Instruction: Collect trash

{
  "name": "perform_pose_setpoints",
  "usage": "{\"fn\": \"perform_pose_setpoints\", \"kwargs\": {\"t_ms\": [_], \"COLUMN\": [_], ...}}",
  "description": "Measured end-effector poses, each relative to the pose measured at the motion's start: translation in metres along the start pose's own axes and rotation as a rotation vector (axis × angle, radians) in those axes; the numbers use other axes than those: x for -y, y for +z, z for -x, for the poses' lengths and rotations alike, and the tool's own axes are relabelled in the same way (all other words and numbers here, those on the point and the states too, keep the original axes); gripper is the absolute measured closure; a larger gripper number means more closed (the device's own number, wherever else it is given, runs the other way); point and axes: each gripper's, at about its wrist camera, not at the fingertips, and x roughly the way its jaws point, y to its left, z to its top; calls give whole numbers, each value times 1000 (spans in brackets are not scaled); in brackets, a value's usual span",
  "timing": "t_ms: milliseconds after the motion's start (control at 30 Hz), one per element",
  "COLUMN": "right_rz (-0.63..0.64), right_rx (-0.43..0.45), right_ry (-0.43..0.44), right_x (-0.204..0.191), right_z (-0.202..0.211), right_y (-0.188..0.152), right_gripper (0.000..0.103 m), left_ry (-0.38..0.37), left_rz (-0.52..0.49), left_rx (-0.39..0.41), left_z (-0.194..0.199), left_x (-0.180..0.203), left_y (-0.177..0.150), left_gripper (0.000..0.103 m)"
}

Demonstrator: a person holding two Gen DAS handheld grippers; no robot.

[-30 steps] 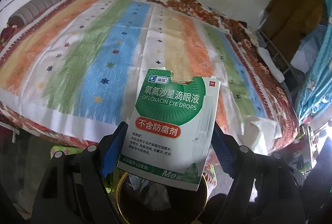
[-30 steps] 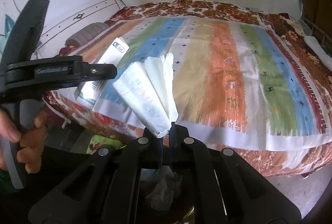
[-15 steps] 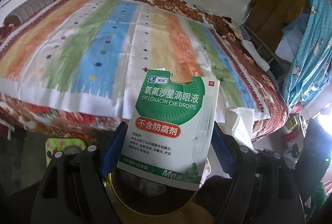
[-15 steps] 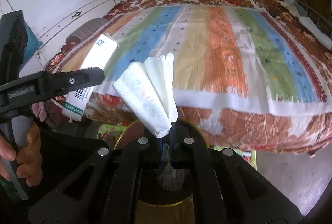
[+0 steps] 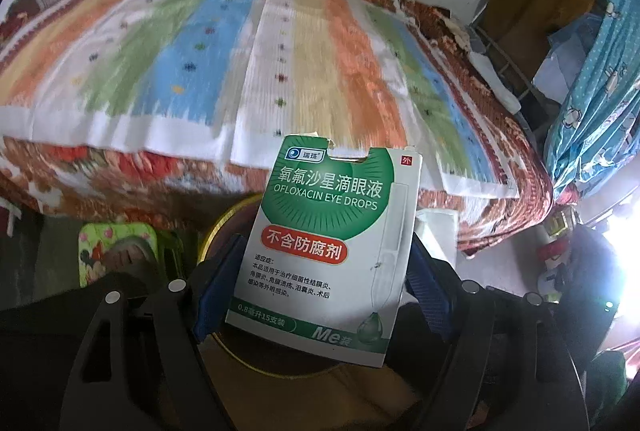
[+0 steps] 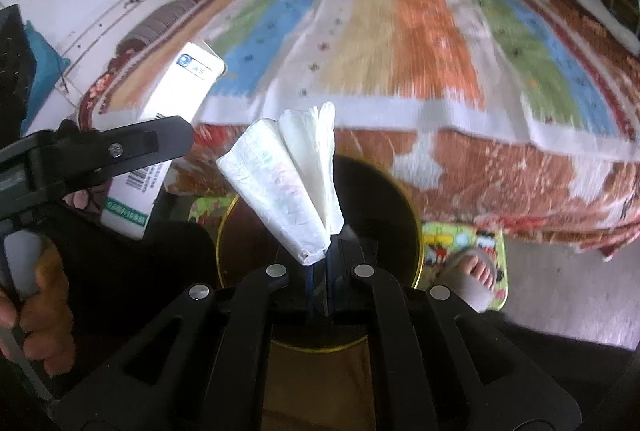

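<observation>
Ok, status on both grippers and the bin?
Left gripper shut on eye drops box. Right gripper shut on tissue wad. Both above bin. Nothing blocking.

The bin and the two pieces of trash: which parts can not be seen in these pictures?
- Bin, right wrist view: inside mostly hidden by the tissue and the right gripper.
- Bin, left wrist view: eye drops box and left gripper cover it.
- Box back: barcode too small to read, right wrist view.
</observation>
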Motion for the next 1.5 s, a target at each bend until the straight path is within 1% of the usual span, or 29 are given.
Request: {"fn": "perform_pose_setpoints", "kwargs": {"t_ms": [67,167,200,233,267,300,333,433,533,700,800,867,900,933,967,1067,1133,1267,1400,1433,1500], "right_rz": [-19,-36,-41,-48,-62,-81,-90,-79,-77,-74,-63,-51,-48,-44,-42,-24,-12,12,36,41,55], "right_rx": [-32,-58,-73,-87,-110,-126,-136,-148,-139,-84,-38,2,18,39,52,102,131,170,198,206,217], "right_ry": [-8,-18,-17,-20,-14,-7,-5,2,6,1,3,-2,-7,-5,-2,-2,2,10,28,33,38], "right_x": [2,4,5,6,7,9,10,8,7,8,8,9,9,10,10,9,9,6,1,0,-2], "right_z": [-8,-13,-16,-19,-24,-28,-31,-33,-28,-12,4,17,23,30,35,53,64,80,92,94,96], "right_y": [-2,-2,-2,-3,-3,-3,-4,-5,-5,-2,-3,-5,-6,-8,-9,-15,-18,-26,-36,-38,-41], "right_gripper": [99,99,97,90,68,57,51,51,50,43,37,30,29,26,21,12,9,9,9,9,9], "left_ry": [1,13,10,5,2,1,6,9,13,31,49,60,69,79,79,69,74,70,44,46,82], "left_rz": [23,61,72,82,92,106,117,135,112,60,-2,-44,-55,-70,-79,-122,-141,-162,-184,-189,-188], "left_rx": [-39,-66,-70,-75,-79,-83,-85,-84,-70,-66,-47,-29,-17,1,12,18,42,75,99,104,107], "left_z": [-8,-16,-18,-20,-23,-26,-28,-29,-24,-15,-5,4,9,15,19,32,40,55,64,64,63], "left_x": [-4,-10,-12,-13,-15,-17,-18,-19,-17,-13,-11,-10,-10,-10,-10,-8,-7,-7,-4,-3,-1], "left_y": [-2,-4,-4,-4,-3,-3,-3,-2,-2,-3,-8,-11,-13,-15,-16,-24,-28,-35,-41,-42,-42], "left_gripper": [26,25,25,24,23,20,18,18,18,17,13,11,10,6,6,6,6,6,6,6,6]}}
